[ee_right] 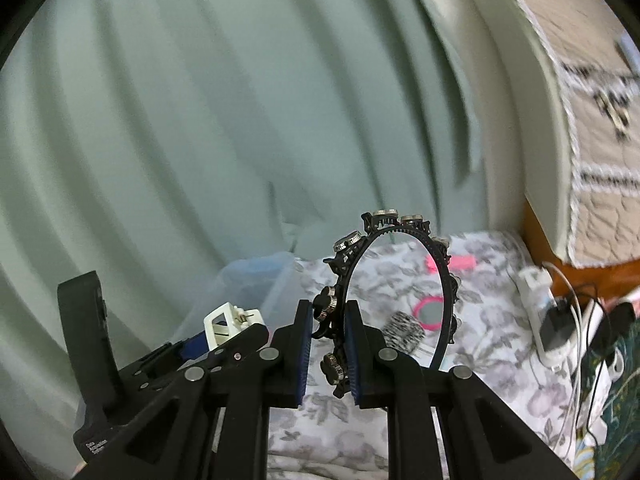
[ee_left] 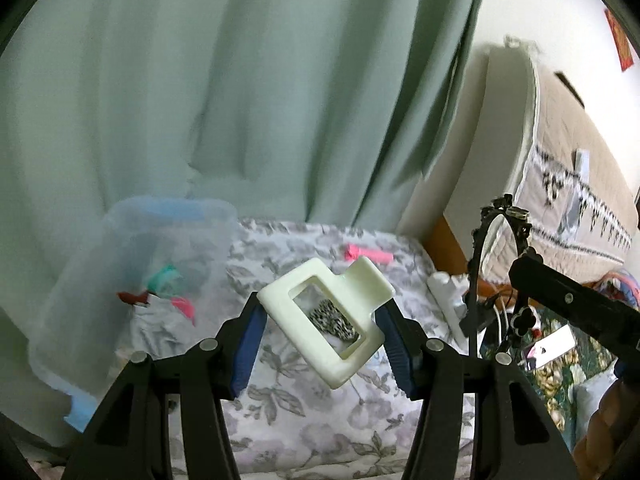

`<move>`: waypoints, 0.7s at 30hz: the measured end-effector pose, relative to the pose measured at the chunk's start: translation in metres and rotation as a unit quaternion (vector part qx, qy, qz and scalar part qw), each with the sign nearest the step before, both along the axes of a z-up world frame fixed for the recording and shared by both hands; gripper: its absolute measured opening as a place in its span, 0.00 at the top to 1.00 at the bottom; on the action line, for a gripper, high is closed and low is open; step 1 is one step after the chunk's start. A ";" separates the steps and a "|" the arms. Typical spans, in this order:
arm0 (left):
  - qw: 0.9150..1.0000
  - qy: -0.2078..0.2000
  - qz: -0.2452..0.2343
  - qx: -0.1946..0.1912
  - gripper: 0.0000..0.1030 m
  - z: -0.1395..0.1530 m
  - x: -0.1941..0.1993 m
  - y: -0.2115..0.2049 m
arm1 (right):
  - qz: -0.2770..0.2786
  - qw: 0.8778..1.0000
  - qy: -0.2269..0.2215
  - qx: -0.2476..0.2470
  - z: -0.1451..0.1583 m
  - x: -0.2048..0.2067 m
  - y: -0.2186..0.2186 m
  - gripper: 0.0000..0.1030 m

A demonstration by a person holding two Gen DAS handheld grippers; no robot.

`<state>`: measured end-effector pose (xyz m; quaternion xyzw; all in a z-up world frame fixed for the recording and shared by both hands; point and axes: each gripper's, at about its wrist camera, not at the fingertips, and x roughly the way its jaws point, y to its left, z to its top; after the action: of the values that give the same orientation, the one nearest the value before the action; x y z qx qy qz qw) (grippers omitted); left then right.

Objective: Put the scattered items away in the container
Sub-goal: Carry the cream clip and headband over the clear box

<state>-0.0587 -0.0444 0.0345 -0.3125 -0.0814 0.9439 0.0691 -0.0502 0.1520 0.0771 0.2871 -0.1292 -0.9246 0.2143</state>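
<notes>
White hair clip point(ee_left: 326, 320) between tongs point(ee_left: 320, 340)

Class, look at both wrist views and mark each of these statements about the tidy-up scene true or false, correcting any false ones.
1. The left tongs grip a white hair clip. True.
2. The right tongs are empty. False: they clamp a black headband.
3. The clear container already holds items. True.
4. A pink clip lies inside the container. False: it lies on the floral bedspread.
5. The curtain behind is red. False: it is pale green.
</notes>
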 end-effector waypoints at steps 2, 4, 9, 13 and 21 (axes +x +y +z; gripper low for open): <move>1.000 0.011 0.009 0.008 0.44 0.006 0.006 -0.010 | 0.012 1.000 0.008 0.008 0.006 0.003 -0.012 0.83; 0.999 0.020 0.019 0.016 0.44 0.012 0.012 -0.021 | 0.023 1.000 0.014 0.015 0.009 0.004 -0.025 0.83; 0.998 0.033 0.046 0.036 0.44 0.016 0.023 -0.053 | 0.050 0.998 0.027 0.035 0.018 0.008 -0.056 0.83; 0.995 0.037 0.070 0.054 0.44 0.014 0.030 -0.081 | 0.072 0.995 0.038 0.050 0.024 0.010 -0.082 0.83; 0.987 0.044 0.122 0.096 0.44 0.004 0.040 -0.134 | 0.113 0.989 0.050 0.087 0.029 0.009 -0.131 0.83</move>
<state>-0.0184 -0.1779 0.0389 -0.2506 -0.2063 0.9458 -0.0129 -0.0408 0.0210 0.1060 0.2705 -0.0046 -0.9156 0.2975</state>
